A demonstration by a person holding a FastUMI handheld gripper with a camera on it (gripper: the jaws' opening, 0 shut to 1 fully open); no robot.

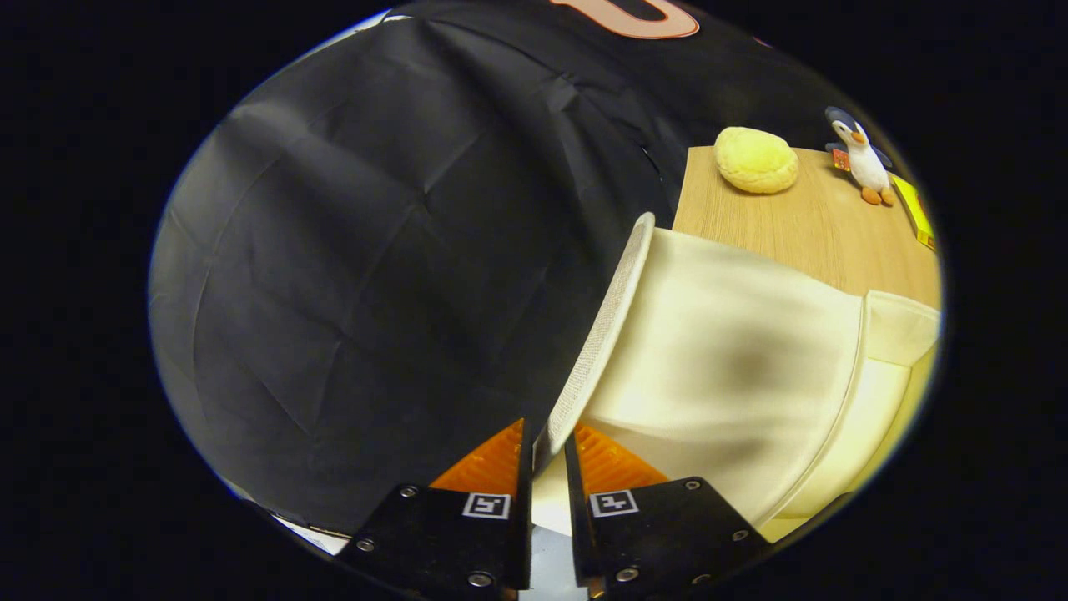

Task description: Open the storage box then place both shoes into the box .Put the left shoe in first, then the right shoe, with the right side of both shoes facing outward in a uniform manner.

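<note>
Clamped between both fingers of the tool (548,455) is the mesh-edged lid (602,334) of the cream storage box (751,376), lifted upright. Beyond, a yellow bun (756,159) and toy penguin (861,159) are seen near the desk's (822,229) far edge.

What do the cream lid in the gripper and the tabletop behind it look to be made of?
The cream box lid, gripped at its edge by the gripper, looks like soft matte fabric: it shades smoothly, and its rim shows a fine woven mesh. The light tabletop looks like wood or wood-grain laminate, with a matte, streaked grain.
</note>
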